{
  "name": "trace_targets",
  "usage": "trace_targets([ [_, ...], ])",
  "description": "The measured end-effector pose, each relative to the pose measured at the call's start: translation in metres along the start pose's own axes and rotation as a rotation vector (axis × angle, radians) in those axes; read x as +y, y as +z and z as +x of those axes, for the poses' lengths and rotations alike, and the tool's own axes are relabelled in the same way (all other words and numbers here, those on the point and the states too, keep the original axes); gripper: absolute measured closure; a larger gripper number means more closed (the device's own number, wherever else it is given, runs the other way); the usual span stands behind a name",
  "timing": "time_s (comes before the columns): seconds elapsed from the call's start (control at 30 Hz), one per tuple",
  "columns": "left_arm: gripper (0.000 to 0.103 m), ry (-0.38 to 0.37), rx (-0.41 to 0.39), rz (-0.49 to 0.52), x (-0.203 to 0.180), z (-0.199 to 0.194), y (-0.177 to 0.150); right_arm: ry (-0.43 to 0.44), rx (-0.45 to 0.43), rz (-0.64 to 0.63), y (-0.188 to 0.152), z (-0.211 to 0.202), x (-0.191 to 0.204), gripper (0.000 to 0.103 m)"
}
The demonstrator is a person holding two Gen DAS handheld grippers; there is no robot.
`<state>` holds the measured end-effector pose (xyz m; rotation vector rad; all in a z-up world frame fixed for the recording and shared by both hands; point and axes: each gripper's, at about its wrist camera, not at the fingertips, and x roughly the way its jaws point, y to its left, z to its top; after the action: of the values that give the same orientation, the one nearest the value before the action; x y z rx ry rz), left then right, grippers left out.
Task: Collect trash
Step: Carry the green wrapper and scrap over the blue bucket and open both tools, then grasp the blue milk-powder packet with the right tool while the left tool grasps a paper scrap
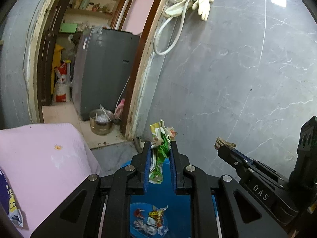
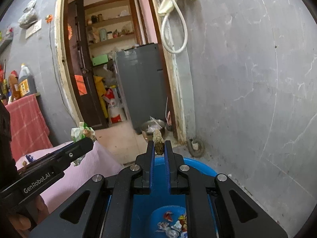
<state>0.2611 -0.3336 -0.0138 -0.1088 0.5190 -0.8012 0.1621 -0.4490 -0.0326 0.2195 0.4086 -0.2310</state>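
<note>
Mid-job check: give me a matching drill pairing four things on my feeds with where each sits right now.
Things:
1. green and white wrapper
2. brown scrap
3. blue bin
4. cream gloves

Places:
A. hanging high on the grey wall
B. pinched in the right tongs
C. below both tongs, wrappers lying in its bottom
D. pinched in the left tongs

Pairs: 1-D, 2-B, 3-C, 4-A

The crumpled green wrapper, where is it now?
The green wrapper is clamped in the left hand-held gripper, above the blue bin, left of the right hand-held gripper.
</note>
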Motion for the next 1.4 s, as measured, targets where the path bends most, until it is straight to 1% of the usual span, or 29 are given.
trace_targets([
  [0.07,0.086,-0.005,0.039,-0.006,0.001,0.005,-0.003,-0.001,0.022,0.009,0.002,0.007,-0.001,0.095],
  [0.13,0.081,0.000,0.084,-0.011,0.002,0.014,-0.006,0.002,0.042,0.024,0.002,0.010,-0.004,0.094],
  [0.2,0.071,0.000,0.112,-0.021,0.003,0.020,-0.009,0.000,0.050,0.030,0.001,0.010,-0.006,0.089],
  [0.27,0.070,-0.002,0.124,-0.038,0.007,0.022,-0.010,0.002,0.046,0.035,0.002,0.008,-0.007,0.074],
  [0.33,0.066,0.001,0.134,-0.054,0.010,0.022,-0.012,0.004,0.044,0.032,0.004,0.007,-0.007,0.074],
  [0.4,0.055,-0.001,0.131,-0.084,0.014,0.018,-0.012,0.007,0.044,0.026,0.006,0.007,-0.006,0.073],
  [0.53,0.052,-0.001,0.120,-0.141,0.023,0.009,-0.007,0.013,0.032,0.018,0.011,0.003,-0.004,0.072],
  [0.6,0.051,0.007,0.113,-0.151,0.026,0.001,-0.003,0.020,0.020,0.024,0.014,0.000,-0.003,0.068],
  [0.63,0.050,0.015,0.103,-0.156,0.028,-0.006,0.000,0.023,0.014,0.026,0.015,-0.001,-0.002,0.063],
  [0.67,0.044,0.024,0.090,-0.158,0.031,-0.012,0.003,0.030,0.002,0.030,0.016,-0.004,0.000,0.056],
  [0.7,0.037,0.041,0.069,-0.159,0.035,-0.021,0.006,0.036,-0.006,0.033,0.017,-0.005,0.001,0.054],
  [0.73,0.033,0.054,0.052,-0.160,0.038,-0.030,0.007,0.044,-0.012,0.035,0.018,-0.007,0.004,0.051],
  [0.77,0.025,0.072,0.026,-0.163,0.045,-0.041,0.009,0.054,-0.014,0.036,0.020,-0.007,0.008,0.049],
  [0.8,0.021,0.085,0.011,-0.166,0.049,-0.049,0.010,0.063,-0.015,0.037,0.021,-0.007,0.012,0.048],
  [0.83,0.021,0.101,-0.006,-0.169,0.056,-0.059,0.012,0.070,-0.016,0.038,0.022,-0.007,0.015,0.042],
  [0.87,0.020,0.114,-0.015,-0.172,0.061,-0.067,0.013,0.084,-0.022,0.039,0.023,-0.007,0.020,0.034],
  [0.93,0.019,0.149,-0.035,-0.181,0.076,-0.086,0.015,0.108,-0.027,0.039,0.024,-0.007,0.027,0.027],
  [1.07,0.009,0.232,-0.080,-0.190,0.103,-0.126,0.015,0.178,-0.023,0.028,0.024,-0.003,0.053,0.020],
  [1.2,0.008,0.330,-0.086,-0.178,0.129,-0.166,0.005,0.258,0.001,0.003,0.021,0.004,0.083,0.013],
  [1.27,0.008,0.377,-0.080,-0.176,0.143,-0.182,-0.002,0.304,0.022,-0.016,0.017,0.009,0.102,0.007],
  [1.33,0.008,0.423,-0.070,-0.181,0.151,-0.191,-0.010,0.339,0.041,-0.036,0.012,0.013,0.118,0.006],
  [1.4,0.008,0.462,-0.059,-0.192,0.161,-0.199,-0.018,0.380,0.080,-0.065,0.007,0.022,0.138,0.006],
])
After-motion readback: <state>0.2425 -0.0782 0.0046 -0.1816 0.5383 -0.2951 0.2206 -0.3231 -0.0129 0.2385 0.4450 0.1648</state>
